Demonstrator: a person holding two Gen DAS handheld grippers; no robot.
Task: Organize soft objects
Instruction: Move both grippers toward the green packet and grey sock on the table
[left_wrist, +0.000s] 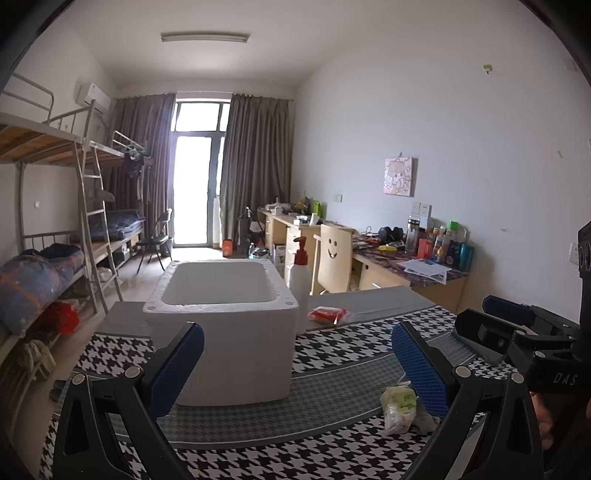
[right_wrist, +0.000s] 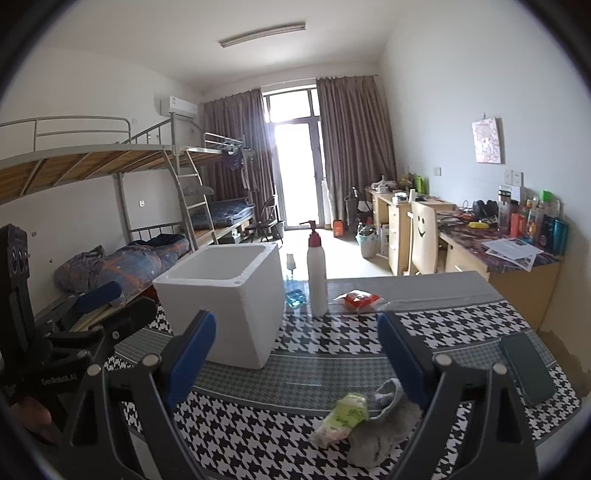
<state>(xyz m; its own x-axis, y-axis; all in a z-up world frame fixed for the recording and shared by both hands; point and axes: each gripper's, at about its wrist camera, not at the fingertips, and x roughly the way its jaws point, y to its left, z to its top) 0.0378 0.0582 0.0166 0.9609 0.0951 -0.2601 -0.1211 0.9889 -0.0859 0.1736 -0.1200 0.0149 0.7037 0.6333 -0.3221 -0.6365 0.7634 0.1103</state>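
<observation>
A white foam box (left_wrist: 225, 317) stands open on the houndstooth table; it also shows in the right wrist view (right_wrist: 225, 295). A green-and-white tissue pack (left_wrist: 399, 406) lies near the front, and in the right wrist view (right_wrist: 345, 415) it rests against a grey sock (right_wrist: 384, 417). A red packet (left_wrist: 328, 315) lies farther back, also seen in the right wrist view (right_wrist: 360, 299). My left gripper (left_wrist: 297, 363) is open and empty, facing the box. My right gripper (right_wrist: 295, 354) is open and empty above the sock and pack.
A white pump bottle (right_wrist: 317, 273) stands right of the box, with a blue object (right_wrist: 295, 297) beside it. A phone (right_wrist: 526, 369) lies at the table's right edge. A chair, a cluttered desk and bunk beds stand beyond.
</observation>
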